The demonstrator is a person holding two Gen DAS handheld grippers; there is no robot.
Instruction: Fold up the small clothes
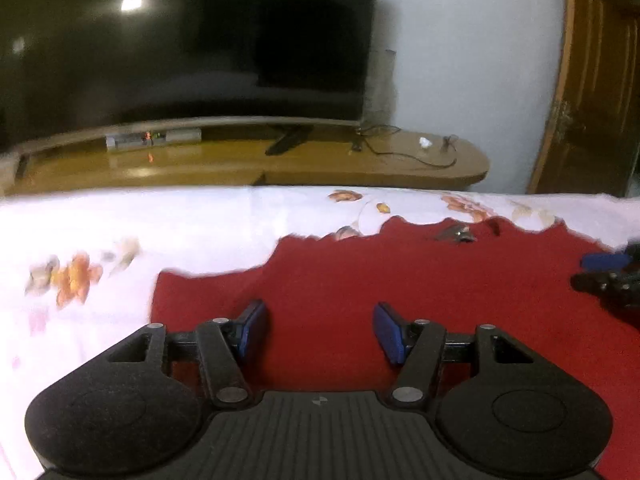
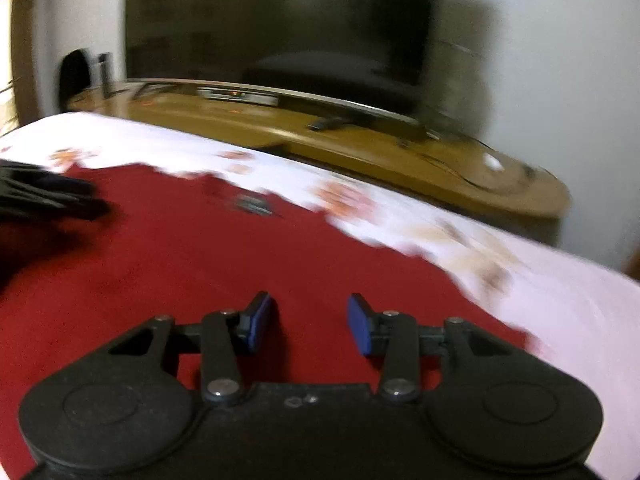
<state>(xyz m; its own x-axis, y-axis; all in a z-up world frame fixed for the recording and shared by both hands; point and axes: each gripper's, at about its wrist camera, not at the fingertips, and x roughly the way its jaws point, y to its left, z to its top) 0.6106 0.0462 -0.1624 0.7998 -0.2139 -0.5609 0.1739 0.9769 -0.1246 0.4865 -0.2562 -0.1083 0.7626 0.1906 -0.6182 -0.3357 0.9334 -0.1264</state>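
Note:
A red garment (image 1: 400,272) lies spread flat on a white bedsheet with orange flowers (image 1: 100,232). A small grey label (image 1: 454,234) sits near its far edge. My left gripper (image 1: 320,330) is open and empty, its blue pads just above the garment's near left part. My right gripper (image 2: 312,322) is open and empty over the garment (image 2: 240,256) near its right edge. The right gripper shows at the right edge of the left wrist view (image 1: 612,276). The left gripper shows blurred at the left edge of the right wrist view (image 2: 44,196).
Beyond the bed's far edge stands a long wooden TV bench (image 1: 320,160) with a large dark television (image 1: 192,40), a set-top box (image 1: 152,140) and cables (image 1: 400,148). A wooden door (image 1: 592,88) is at the right. The bench also shows in the right wrist view (image 2: 360,144).

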